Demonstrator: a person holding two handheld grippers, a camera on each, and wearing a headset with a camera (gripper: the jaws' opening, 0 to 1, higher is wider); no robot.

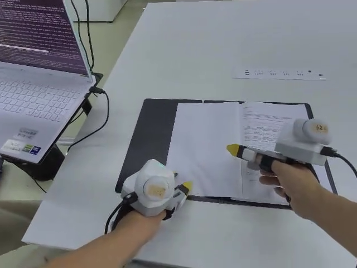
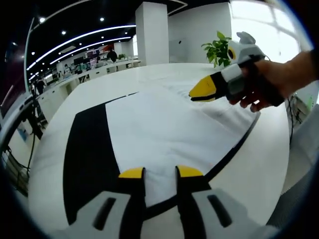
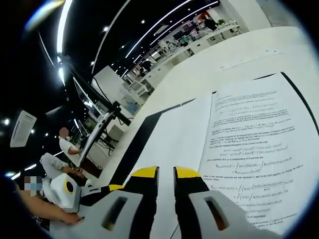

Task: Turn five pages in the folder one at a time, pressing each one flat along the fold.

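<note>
Folder [image 1: 153, 134] is lying open on the white table [image 1: 223, 33], blank page [image 1: 206, 145] on the left, printed page [image 1: 268, 125] on the right. My right tongs [image 1: 233, 149] are pinched together by the fold. My left tongs [image 1: 186, 185] are slightly apart at the near edge.

The black folder [image 1: 153, 139] lay open flat near the tabletop's [image 1: 223, 44] front edge. A blank page [image 1: 206, 145] covered its middle. A printed page [image 1: 268, 125] lay on the right.

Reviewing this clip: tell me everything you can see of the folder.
The folder is black, thin and lies open flat on the white table. Its left inner cover is bare; a blank white page lies left of the fold, a printed page right. The left gripper sits at its near edge, the right gripper by the fold; contact is unclear.
</note>
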